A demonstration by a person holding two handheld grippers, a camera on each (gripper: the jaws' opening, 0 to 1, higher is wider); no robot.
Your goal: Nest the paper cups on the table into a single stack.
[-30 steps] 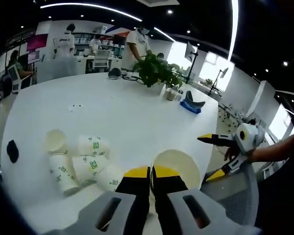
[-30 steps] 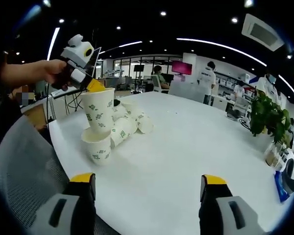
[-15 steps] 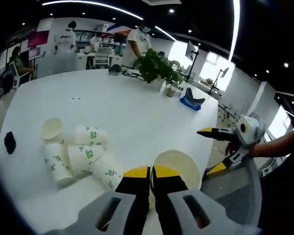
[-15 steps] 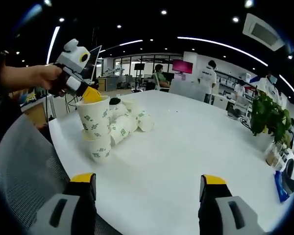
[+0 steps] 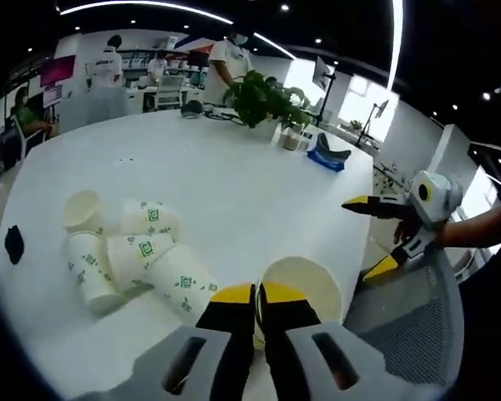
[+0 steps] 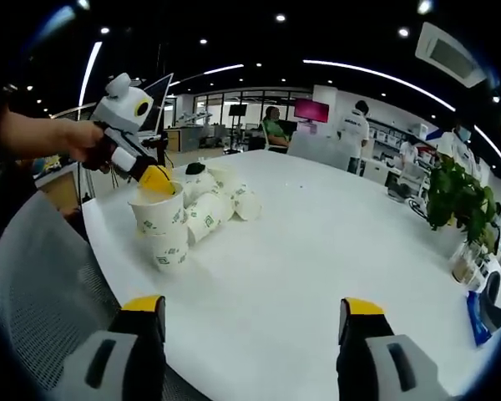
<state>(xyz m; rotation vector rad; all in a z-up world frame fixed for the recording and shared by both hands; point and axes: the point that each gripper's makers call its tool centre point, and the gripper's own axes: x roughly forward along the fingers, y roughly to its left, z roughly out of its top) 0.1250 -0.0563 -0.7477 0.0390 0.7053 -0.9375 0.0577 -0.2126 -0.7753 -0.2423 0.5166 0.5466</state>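
My left gripper [image 5: 257, 294] is shut on the rim of a white paper cup with green print [image 5: 301, 286]. In the right gripper view that held cup [image 6: 157, 210] sits partly inside an upright cup [image 6: 170, 249] near the edge of the white table [image 6: 317, 251], with the left gripper [image 6: 157, 178] above it. Several more cups [image 5: 134, 251] lie on their sides in a cluster beside it, also seen as the pile of cups [image 6: 217, 205]. My right gripper [image 6: 252, 307] is open and holds nothing; it hovers off the table edge as the right gripper [image 5: 376, 236].
A potted plant [image 5: 263, 96] and a blue object [image 5: 327, 159] stand at the table's far side. A grey mesh chair [image 5: 409, 334] is at the near edge. A small black object [image 5: 14, 244] lies left of the cups. People stand in the background.
The left gripper has lowered its cup, which now sits deeper in the upright cup beneath it. The right gripper has stayed open and nearly still.
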